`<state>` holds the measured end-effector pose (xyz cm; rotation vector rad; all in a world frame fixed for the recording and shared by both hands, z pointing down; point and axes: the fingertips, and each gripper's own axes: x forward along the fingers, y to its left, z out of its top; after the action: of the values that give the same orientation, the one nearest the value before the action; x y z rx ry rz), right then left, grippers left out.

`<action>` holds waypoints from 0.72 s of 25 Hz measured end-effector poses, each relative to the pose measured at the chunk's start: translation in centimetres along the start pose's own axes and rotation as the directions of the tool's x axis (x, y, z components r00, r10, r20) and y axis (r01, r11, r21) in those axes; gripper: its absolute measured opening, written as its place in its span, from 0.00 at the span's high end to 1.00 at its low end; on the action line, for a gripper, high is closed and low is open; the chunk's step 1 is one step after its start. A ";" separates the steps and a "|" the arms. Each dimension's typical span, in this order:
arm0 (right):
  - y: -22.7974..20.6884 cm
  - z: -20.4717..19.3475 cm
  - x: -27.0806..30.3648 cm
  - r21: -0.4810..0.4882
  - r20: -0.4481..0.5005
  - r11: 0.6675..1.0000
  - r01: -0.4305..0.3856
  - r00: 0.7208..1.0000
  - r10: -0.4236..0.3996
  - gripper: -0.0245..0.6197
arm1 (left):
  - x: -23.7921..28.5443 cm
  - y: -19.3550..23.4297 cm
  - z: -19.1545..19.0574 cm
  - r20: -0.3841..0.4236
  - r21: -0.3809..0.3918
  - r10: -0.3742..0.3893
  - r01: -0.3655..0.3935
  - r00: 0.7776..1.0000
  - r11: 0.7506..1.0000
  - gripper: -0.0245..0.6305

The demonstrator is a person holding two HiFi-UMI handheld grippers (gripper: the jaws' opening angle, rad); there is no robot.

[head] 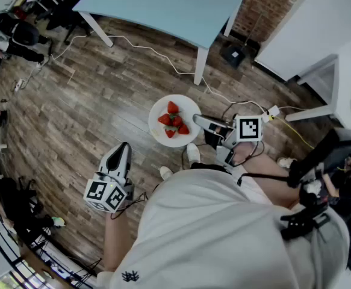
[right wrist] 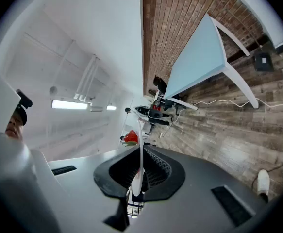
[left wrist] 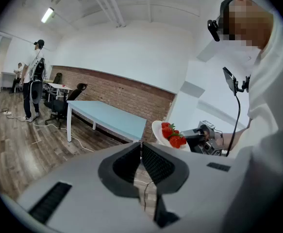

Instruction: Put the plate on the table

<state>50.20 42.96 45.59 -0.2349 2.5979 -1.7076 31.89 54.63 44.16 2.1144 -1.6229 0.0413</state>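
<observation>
Plate is white, round and shallow, and carries a small pile of red strawberries with green tops at its middle. It sits at the centre of the head view, held in the air over the wood-plank floor, well below the frame's top edge where the light blue table with white legs stands. It is not on the table. The right gripper is clamped on the plate's right rim. In the right gripper view the plate shows edge-on as a thin white line pinched between the two dark ribbed pads, with a strawberry just to the left of it. The left gripper is at the lower left of the head view, apart from the plate, with its jaws closed together and nothing between them. The left gripper view shows the plate tilted at right of centre, the table in front of a brick wall, and a person standing at far left. A white cable runs across the floor under the table.
</observation>
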 end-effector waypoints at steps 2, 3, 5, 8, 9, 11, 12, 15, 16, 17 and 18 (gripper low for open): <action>1.2 -1.7 1.6 0.013 -0.020 0.999 -0.032 0.999 0.032 0.93 | -2.6 0.1 -0.2 -0.007 -0.029 0.025 -0.025 1.000 0.999 0.94; 1.8 -2.4 2.2 0.023 -0.026 0.999 -0.042 0.999 0.043 0.93 | -3.8 0.1 -0.3 -0.009 -0.047 0.033 -0.034 0.999 0.998 0.94; 2.5 -3.8 2.7 0.044 -0.030 0.998 -0.045 0.998 0.046 0.93 | -5.7 0.2 -0.9 -0.007 -0.086 0.038 -0.038 0.999 0.996 0.94; 3.6 -6.2 3.0 0.059 -0.020 0.998 -0.033 0.999 0.034 0.93 | -8.6 1.1 -2.5 0.004 -0.123 0.020 -0.019 1.000 0.992 0.94; 4.0 -7.1 3.2 0.061 -0.015 0.998 -0.030 0.999 0.031 0.93 | -9.6 1.4 -2.9 0.009 -0.132 0.012 -0.010 1.000 0.991 0.94; 4.7 -8.6 3.4 0.061 -0.003 0.998 -0.019 1.000 0.019 0.93 | -11.2 1.8 -3.4 0.018 -0.150 -0.008 0.011 1.000 0.989 0.94; 5.0 -9.1 3.5 0.059 0.005 0.998 -0.013 1.000 0.013 0.93 | -11.8 2.1 -3.5 0.023 -0.158 -0.017 0.021 1.000 0.987 0.94; 5.7 -10.5 3.8 0.050 0.022 0.999 -0.001 1.000 0.000 0.93 | -13.0 2.7 -3.6 0.033 -0.175 -0.034 0.040 0.999 0.984 0.94; 5.8 -11.0 4.0 0.049 0.025 0.999 0.002 1.000 -0.003 0.93 | -13.3 3.0 -3.6 0.036 -0.175 -0.040 0.045 0.999 0.984 0.94; 5.9 -11.4 4.2 0.050 0.028 0.999 0.007 1.000 -0.008 0.93 | -13.6 3.2 -3.8 0.039 -0.174 -0.048 0.054 0.998 0.983 0.94; 6.0 -11.9 4.5 0.051 0.032 0.999 0.014 0.999 -0.016 0.93 | -13.8 3.5 -3.9 0.040 -0.173 -0.056 0.063 0.998 0.983 0.94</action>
<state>43.91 55.47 45.16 -0.2793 2.5325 -1.7570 25.50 67.98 44.71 2.0384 -1.5231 -0.1525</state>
